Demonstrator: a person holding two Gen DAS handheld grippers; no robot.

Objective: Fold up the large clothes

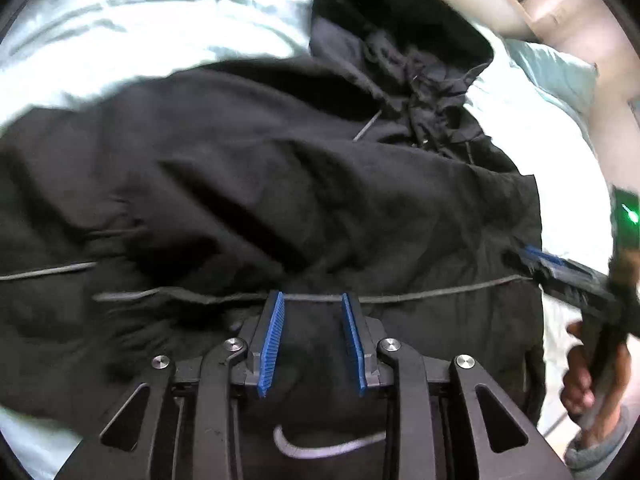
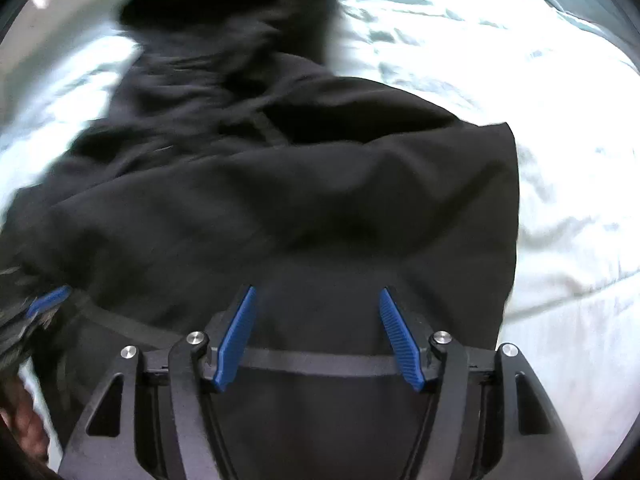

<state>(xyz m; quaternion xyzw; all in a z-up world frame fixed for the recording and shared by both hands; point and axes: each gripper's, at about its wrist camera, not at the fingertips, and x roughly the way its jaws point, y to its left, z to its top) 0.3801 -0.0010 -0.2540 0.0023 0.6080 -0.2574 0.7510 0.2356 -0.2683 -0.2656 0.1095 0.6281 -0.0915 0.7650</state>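
A large black hooded garment lies crumpled on a pale bed sheet, with its hood toward the far side and a grey drawstring along its near hem. My left gripper is open over the hem, blue pads apart, with cloth between and below them. My right gripper is open over the same garment, holding nothing. The right gripper also shows at the right edge of the left wrist view, at the garment's side edge.
The pale, wrinkled sheet spreads around the garment. A light teal pillow lies at the far right, with a wall and furniture beyond. The person's hand holds the right gripper's handle.
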